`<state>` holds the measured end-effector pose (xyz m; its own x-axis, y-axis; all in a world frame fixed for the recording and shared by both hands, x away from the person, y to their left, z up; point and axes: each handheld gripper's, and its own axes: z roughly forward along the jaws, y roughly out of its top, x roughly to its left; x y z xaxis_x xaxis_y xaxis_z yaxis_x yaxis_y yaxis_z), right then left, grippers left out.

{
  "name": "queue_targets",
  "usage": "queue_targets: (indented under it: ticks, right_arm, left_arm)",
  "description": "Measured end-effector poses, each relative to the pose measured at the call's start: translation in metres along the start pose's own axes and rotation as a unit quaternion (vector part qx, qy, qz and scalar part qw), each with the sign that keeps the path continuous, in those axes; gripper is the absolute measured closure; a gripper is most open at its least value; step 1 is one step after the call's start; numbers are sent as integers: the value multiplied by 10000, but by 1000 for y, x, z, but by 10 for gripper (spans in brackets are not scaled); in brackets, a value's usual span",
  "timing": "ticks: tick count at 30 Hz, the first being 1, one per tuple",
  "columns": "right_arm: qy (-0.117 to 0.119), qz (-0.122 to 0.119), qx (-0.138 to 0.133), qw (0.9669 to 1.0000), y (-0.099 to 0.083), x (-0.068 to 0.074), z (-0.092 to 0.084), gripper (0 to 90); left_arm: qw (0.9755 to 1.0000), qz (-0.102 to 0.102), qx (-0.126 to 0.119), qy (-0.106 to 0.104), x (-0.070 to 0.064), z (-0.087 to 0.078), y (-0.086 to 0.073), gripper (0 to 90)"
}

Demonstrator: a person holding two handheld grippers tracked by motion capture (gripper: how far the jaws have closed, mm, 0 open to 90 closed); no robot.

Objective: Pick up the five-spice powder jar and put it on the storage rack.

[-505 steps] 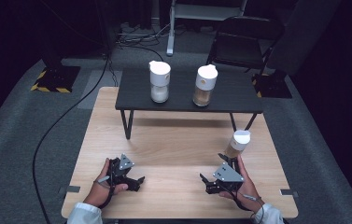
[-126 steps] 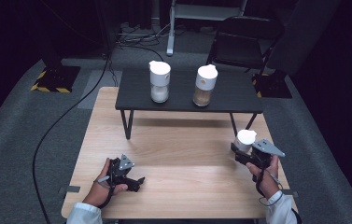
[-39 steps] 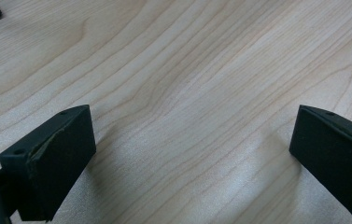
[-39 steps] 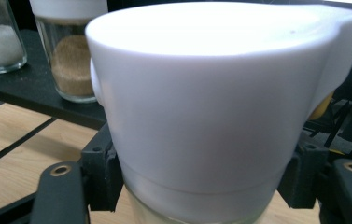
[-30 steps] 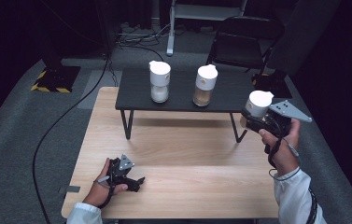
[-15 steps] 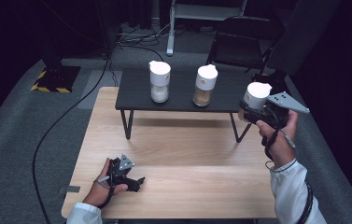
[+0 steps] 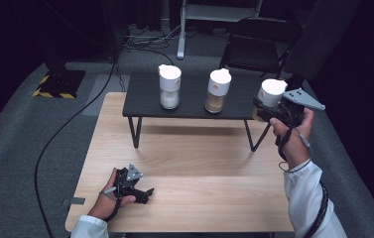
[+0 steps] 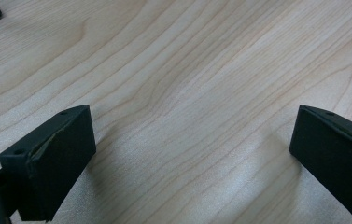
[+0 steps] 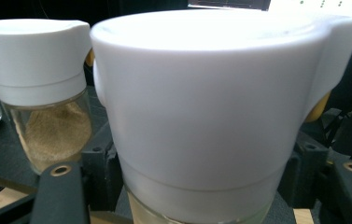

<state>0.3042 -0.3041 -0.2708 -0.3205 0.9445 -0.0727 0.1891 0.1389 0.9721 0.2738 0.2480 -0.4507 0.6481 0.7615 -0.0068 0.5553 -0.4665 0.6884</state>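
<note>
My right gripper (image 7: pixel 269 110) is shut on a white-lidded glass jar (image 7: pixel 272 94) and holds it upright at the right end of the small black table (image 7: pixel 145 96). The held jar (image 9: pixel 211 116) looms close in the right gripper view, with black jaws on both sides of its glass base. Two more white-lidded jars stand on the black table: one with white grains (image 7: pixel 169 87) and one with brown grains (image 7: pixel 218 90), the brown-grain jar (image 9: pixel 43 88) just left of the held one. My left gripper (image 7: pixel 147 192) rests on the wooden table (image 7: pixel 199 158), open, its fingers (image 8: pixel 52 158) wide apart over bare wood.
A black folding chair (image 7: pixel 259 44) stands behind the black table. A cable (image 7: pixel 65 129) runs across the grey carpet at the left. A yellow-and-black striped base (image 7: pixel 58 82) sits at the far left. The black table's legs (image 7: pixel 135 131) stand on the wooden table.
My right gripper has carried the jar left and a little up, closer to the black table's right end. The left gripper has stayed put.
</note>
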Motion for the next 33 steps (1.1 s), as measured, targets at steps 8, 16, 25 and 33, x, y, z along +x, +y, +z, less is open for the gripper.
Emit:
queue_targets:
  ticks: [8, 16, 25, 33]
  right_arm:
    - [-19, 25, -19, 10000, 3, 1, 10, 299]
    - [-48, 76, -34, 10000, 4, 1, 21, 299]
    - [-88, 80, -54, 9999, 5, 4, 32, 299]
    - [-57, 114, -89, 9999, 2, 5, 43, 299]
  left_arm:
    - [10000, -1, 0, -1, 0, 0, 0, 0]
    - [10000, 1, 1, 0, 0, 0, 0, 0]
    - [10000, 0, -1, 0, 0, 0, 0, 0]
    - [10000, -6, -4, -11, 0, 0, 0, 0]
